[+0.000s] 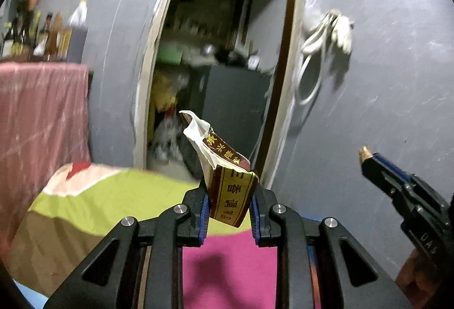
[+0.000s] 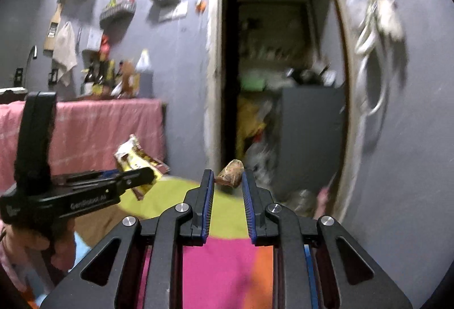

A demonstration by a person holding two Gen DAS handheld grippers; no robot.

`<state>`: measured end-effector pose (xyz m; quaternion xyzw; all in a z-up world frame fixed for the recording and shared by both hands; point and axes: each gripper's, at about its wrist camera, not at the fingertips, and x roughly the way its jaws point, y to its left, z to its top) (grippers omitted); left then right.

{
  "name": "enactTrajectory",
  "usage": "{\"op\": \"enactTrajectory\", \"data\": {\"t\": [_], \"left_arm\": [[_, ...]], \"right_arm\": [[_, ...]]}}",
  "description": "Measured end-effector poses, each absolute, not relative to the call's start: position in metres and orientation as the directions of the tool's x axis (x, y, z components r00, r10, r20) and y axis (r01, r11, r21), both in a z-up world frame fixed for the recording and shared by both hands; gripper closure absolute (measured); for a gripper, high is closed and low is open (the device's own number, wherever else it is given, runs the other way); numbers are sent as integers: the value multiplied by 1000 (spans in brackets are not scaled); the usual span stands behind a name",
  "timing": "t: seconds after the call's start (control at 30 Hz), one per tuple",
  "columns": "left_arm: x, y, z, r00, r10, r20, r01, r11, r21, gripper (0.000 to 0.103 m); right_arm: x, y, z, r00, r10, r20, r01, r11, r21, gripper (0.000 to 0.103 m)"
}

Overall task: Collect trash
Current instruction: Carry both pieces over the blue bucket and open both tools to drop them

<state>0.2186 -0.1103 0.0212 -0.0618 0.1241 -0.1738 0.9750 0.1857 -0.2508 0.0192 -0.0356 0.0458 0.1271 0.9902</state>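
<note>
My left gripper (image 1: 229, 205) is shut on a torn brown and yellow seasoning packet (image 1: 227, 181) with Chinese print, held upright in the air. The packet also shows in the right wrist view (image 2: 139, 164), with the left gripper (image 2: 150, 175) at the left. My right gripper (image 2: 227, 181) is shut on a small brown crumpled scrap (image 2: 230, 173) at its fingertips. The right gripper also shows in the left wrist view (image 1: 366, 155) at the far right, with the scrap (image 1: 363, 151) at its tip. Both are held above a multicoloured cloth (image 1: 113, 195).
Ahead is an open doorway (image 1: 227, 53) into a cluttered storeroom with a dark cabinet (image 1: 235, 101). A pink-covered table (image 2: 85, 127) with bottles (image 2: 110, 76) stands left. A white cable coil (image 1: 320, 42) hangs on the grey wall right of the door.
</note>
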Motion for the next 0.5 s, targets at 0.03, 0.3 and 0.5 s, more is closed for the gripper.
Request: {"op": "enactTrajectory", "data": {"t": [0.03,0.3,0.5], "left_arm": [[215,-119,23,915,-354,-195,327,931,-161,83],[197,-191,32,931,-360,-66,351,928,-123,83],[201,-236,27,930,-364,-45,360,930,-77,83]], "right_arm": [[181,-257,24,971,226,-74,-231,970,-71,85],[157,-319,38,996,66,64,-57,991,-123,85],[157,-361,24,997,-19,78,27,994,-104,85]]}}
